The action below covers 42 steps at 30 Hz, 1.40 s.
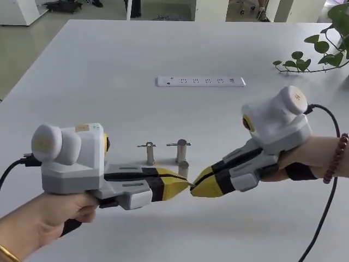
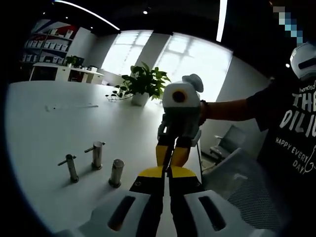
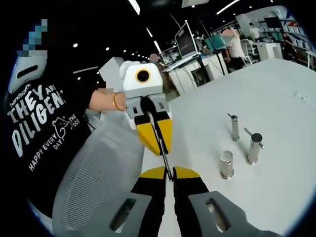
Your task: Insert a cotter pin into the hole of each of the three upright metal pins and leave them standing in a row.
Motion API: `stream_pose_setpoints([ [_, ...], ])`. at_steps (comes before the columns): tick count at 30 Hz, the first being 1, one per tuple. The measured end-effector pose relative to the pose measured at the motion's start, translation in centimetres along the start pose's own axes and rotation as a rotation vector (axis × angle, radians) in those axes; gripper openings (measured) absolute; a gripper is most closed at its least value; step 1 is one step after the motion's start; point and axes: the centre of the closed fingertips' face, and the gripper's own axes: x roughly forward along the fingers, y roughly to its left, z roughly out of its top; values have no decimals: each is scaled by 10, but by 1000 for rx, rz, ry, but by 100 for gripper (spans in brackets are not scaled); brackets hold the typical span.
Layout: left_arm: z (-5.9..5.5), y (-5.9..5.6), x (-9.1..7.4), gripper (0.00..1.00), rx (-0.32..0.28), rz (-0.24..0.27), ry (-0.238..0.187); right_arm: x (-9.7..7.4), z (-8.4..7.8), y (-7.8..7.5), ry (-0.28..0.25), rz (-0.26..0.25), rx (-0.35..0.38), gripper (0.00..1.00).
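Three upright metal pins stand on the white table. The left pin (image 1: 150, 153) and the middle pin (image 1: 181, 150) each carry a cotter pin through the top hole. The third pin (image 1: 184, 167), shorter-looking and bare (image 3: 226, 164), stands just behind the gripper tips. My left gripper (image 1: 185, 185) and right gripper (image 1: 194, 188) meet tip to tip in front of it, a little above the table. A thin cotter pin (image 3: 165, 159) runs between them, and both sets of jaws look shut on it. In the left gripper view the bare pin (image 2: 116, 172) is left of my left gripper (image 2: 167, 171).
A white power strip (image 1: 200, 82) lies at mid-table behind the pins. Plant leaves (image 1: 322, 49) hang over the far right corner. A black cable (image 1: 332, 180) trails from the right gripper. The person's torso and a mesh chair (image 3: 94, 177) are close behind.
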Motion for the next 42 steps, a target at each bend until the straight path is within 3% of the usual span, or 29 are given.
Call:
stream_pose_setpoints([
  [2,-1,2,-1,0,8,8,4,1,0,-1,13,-12,-8,0],
  [6,-4,10,-1,4,56,59,13,4,-3,-2,76,-32,-96,0],
  [8,-5,13,0,5,67,77,18,4,-5,-8,109,-65,-126,0],
  [19,-8,31,-2,14,126,178,33,-1,-9,-26,172,-106,-163,0],
  [24,-13,40,-4,16,188,246,61,-6,-15,-39,217,-159,-172,0],
  [25,-15,45,-5,16,210,274,75,-8,-19,-43,247,-181,-184,0],
  [31,-25,55,-4,18,280,338,128,-10,-23,-47,297,-219,-211,0],
  [42,-30,69,6,20,294,418,156,-22,-40,-69,440,-300,-261,0],
])
